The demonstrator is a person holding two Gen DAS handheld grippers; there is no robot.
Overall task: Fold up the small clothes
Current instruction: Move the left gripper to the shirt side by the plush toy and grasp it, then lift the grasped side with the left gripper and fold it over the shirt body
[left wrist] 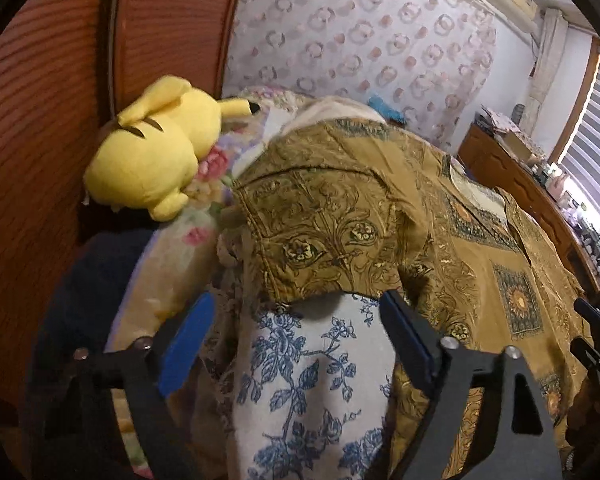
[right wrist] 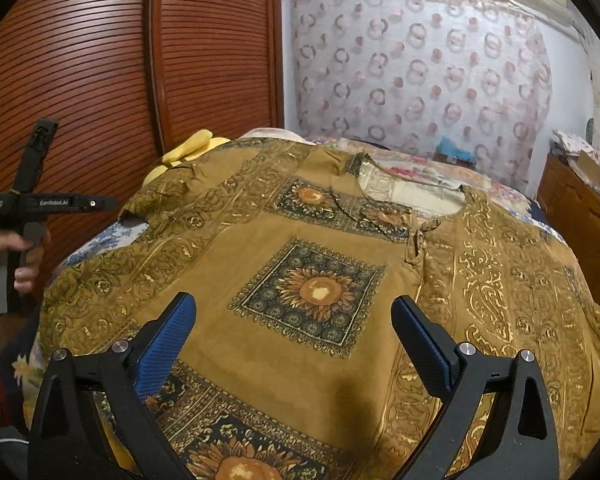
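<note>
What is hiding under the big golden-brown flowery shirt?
Under the golden-brown patterned shirt lies a white cloth with blue flowers, peeking out by its sleeve, and a pink-flowered bedspread beyond the collar. Whatever lies beneath the shirt's middle is covered.

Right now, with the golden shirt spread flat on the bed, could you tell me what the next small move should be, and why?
Probably ease the left gripper forward and close it on the sleeve hem of the golden shirt. Its jaws stand open with nothing between them, the sleeve edge lies just ahead over the blue floral sheet, and the shirt is spread unfolded, so a sleeve seems the first fold.
</note>
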